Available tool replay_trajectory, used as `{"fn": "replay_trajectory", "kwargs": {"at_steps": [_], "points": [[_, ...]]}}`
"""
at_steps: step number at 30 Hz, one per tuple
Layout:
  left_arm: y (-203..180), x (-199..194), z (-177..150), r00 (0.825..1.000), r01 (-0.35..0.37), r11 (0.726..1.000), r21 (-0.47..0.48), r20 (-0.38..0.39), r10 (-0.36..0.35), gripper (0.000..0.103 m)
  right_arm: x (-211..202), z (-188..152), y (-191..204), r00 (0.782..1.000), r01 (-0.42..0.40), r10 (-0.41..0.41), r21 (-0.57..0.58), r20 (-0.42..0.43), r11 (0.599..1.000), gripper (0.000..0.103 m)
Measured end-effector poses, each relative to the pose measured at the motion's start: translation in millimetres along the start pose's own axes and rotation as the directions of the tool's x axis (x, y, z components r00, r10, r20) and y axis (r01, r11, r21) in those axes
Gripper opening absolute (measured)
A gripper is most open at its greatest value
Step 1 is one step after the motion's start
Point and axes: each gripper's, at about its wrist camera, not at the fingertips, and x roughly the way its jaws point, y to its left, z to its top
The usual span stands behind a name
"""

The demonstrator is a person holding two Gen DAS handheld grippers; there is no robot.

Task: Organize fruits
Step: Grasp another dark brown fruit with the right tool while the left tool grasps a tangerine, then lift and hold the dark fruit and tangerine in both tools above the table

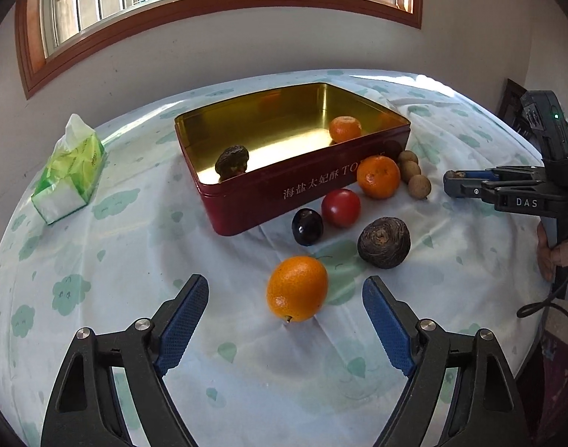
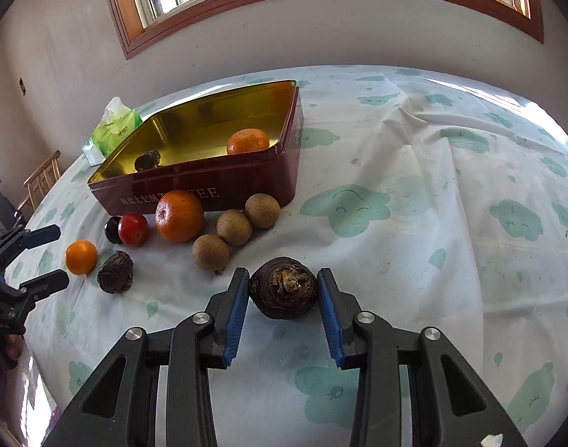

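Note:
A red tin box (image 1: 246,201) (image 2: 194,186) with a gold inside holds a mandarin (image 1: 344,129) (image 2: 248,141) and a dark water chestnut (image 1: 232,162) (image 2: 148,160). In front of it lie a mandarin (image 1: 378,176) (image 2: 179,216), a red tomato (image 1: 340,208) (image 2: 134,228), a dark grape (image 1: 307,226), a water chestnut (image 1: 384,242) (image 2: 115,272), three longans (image 1: 414,175) (image 2: 233,227) and a small orange (image 1: 297,288) (image 2: 81,257). My left gripper (image 1: 286,294) is open with the small orange between its tips. My right gripper (image 2: 283,287) is shut on another water chestnut (image 2: 283,288).
A green tissue pack (image 1: 69,171) (image 2: 110,130) lies left of the box. The white cloud-print cloth (image 2: 433,193) covers the round table. A wooden chair (image 2: 41,178) stands beyond the left edge. A wall and a window are behind.

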Motion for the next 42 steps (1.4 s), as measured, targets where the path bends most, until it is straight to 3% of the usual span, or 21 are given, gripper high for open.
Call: {"fn": "replay_trajectory", "kwargs": {"at_steps": [2, 4, 5, 8, 9, 12, 15, 22, 27, 31, 37, 42], "points": [[2.1, 9.5, 0.7, 1.0, 0.019, 1.0, 0.002, -0.021, -0.019, 0.08, 2.5, -0.2, 1.1, 1.0, -0.002, 0.002, -0.007, -0.008, 1.0, 0.035], [3.2, 18.4, -0.1, 0.998, 0.037, 0.999, 0.003, -0.049, -0.037, 0.065, 2.8, -0.4, 0.3, 1.0, -0.007, 0.007, -0.002, -0.008, 1.0, 0.035], [3.3, 24.1, -0.4, 0.996, 0.042, 0.999, -0.001, -0.073, -0.042, 0.062, 3.0, -0.5, 0.6, 1.0, -0.007, 0.007, -0.004, -0.008, 1.0, 0.035], [2.4, 25.9, 0.1, 0.998, 0.035, 0.999, -0.025, -0.05, -0.036, 0.048, 4.3, -0.4, 2.9, 1.0, 0.003, -0.003, -0.015, -0.009, 1.0, 0.035], [1.3, 25.8, 0.0, 0.999, 0.031, 0.999, -0.038, -0.044, -0.032, 0.037, 4.5, -0.6, 3.0, 1.0, 0.005, -0.005, -0.017, -0.01, 1.0, 0.035], [-1.2, 20.7, -2.0, 0.999, -0.024, 0.994, -0.109, -0.033, 0.02, 0.036, 5.8, -0.7, 5.9, 1.0, 0.022, -0.023, -0.033, -0.012, 0.999, 0.035], [-5.2, 1.5, -4.9, 0.993, -0.103, 0.973, -0.209, 0.025, 0.111, 0.036, 6.7, -0.8, 9.2, 0.999, 0.043, -0.044, -0.051, -0.014, 0.998, 0.036], [-9.2, -22.6, -13.0, 0.982, -0.137, 0.908, -0.396, 0.065, 0.177, 0.036, 8.2, -1.0, 12.0, 0.998, 0.062, -0.063, -0.07, -0.019, 0.996, 0.036], [-11.4, -22.5, -12.6, 0.982, -0.145, 0.902, -0.406, 0.055, 0.183, 0.036, 8.6, 0.3, 11.9, 0.997, 0.064, -0.066, -0.073, -0.028, 0.995, 0.036], [-18.3, -27.5, -10.4, 0.972, -0.184, 0.911, -0.369, 0.072, 0.226, 0.036, 4.7, 1.6, 8.6, 0.999, 0.048, -0.049, -0.011, -0.019, 0.999, 0.035], [-11.2, -21.3, -5.7, 0.968, -0.184, 0.904, -0.386, 0.088, 0.234, 0.036, 2.3, 3.0, 34.9, 1.0, 0.01, -0.01, -0.02, 0.009, 1.0, 0.035], [-2.4, -12.6, 2.6, 0.961, -0.192, 0.899, -0.393, 0.11, 0.253, 0.036, 5.5, 1.6, 32.8, 0.999, 0.03, -0.031, 0.016, 0.029, 0.999, 0.035]]}}
